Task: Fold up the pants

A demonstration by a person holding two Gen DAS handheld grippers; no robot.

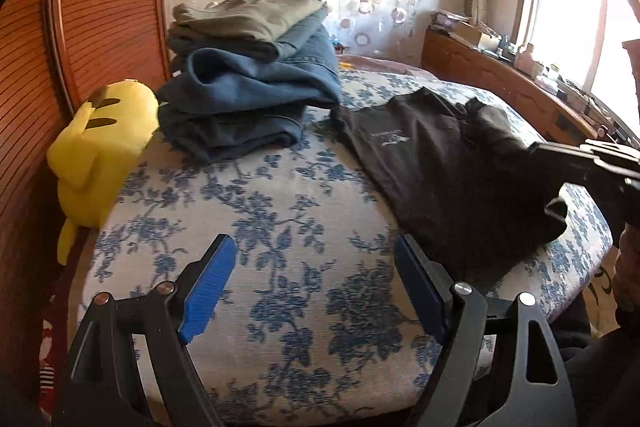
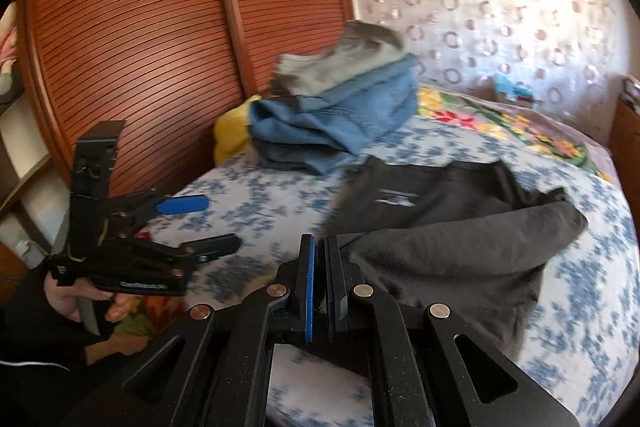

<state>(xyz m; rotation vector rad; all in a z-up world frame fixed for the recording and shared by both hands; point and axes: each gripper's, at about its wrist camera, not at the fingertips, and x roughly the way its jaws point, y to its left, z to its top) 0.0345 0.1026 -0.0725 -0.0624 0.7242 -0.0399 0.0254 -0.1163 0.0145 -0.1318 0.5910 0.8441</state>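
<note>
The bed (image 1: 280,187), under a white cover printed with blue flowers, fills both views, with ribbed wooden wardrobe doors (image 2: 140,27) rising behind it. The dark pants (image 1: 440,163) lie spread across the cover toward the window side, partly folded over, pale lettering showing on the upper part. Beside them, toward the wardrobe, stands a pile of folded clothes (image 1: 248,75): blue denim below, a grey-green piece on top. A yellow plush toy (image 1: 100,147) leans at the bed's edge, between the pile and the wardrobe.

The left tool (image 1: 312,291) hovers over bare cover just beside the pants, its blue-padded fingers (image 1: 208,291) standing wide with nothing between them. The right tool (image 2: 320,291) has its pads pressed together; a fold of the pants lies right against its tip, but whether cloth is pinched there cannot be told.
</note>
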